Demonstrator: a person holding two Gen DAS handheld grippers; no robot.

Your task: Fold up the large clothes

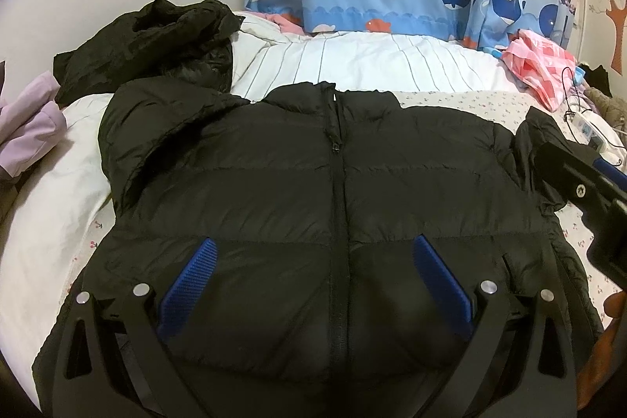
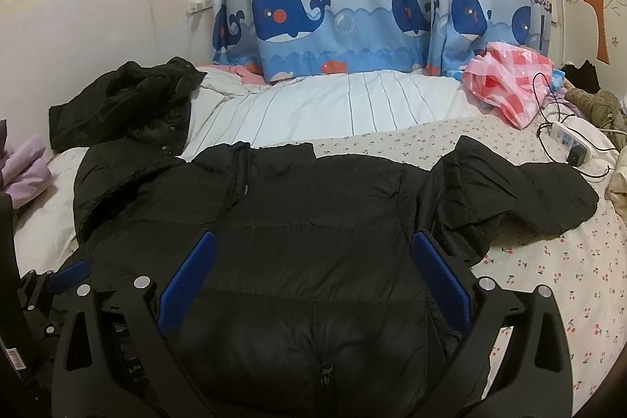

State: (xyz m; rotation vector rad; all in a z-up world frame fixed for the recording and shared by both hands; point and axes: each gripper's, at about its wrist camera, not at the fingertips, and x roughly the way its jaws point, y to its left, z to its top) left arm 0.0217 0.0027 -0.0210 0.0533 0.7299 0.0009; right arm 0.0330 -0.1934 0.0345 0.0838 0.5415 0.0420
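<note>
Tongs on both sides are hanging released, left tongs [image 1: 313, 261] and right tongs [image 2: 313, 257] gaping above a black puffer jacket [image 1: 333, 202] that is lying zipped, front up, across the bed [image 2: 548, 281], filling each frame's centre.

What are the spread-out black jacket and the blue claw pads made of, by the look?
Black jacket: looks like thin synthetic shell, nylon or polyester, slight sheen, puffy stitched quilt bands suggesting padded fill.
Blue pads: likely rubber or molded plastic, matte, with fine ridged texture. Exact material unclear.
</note>
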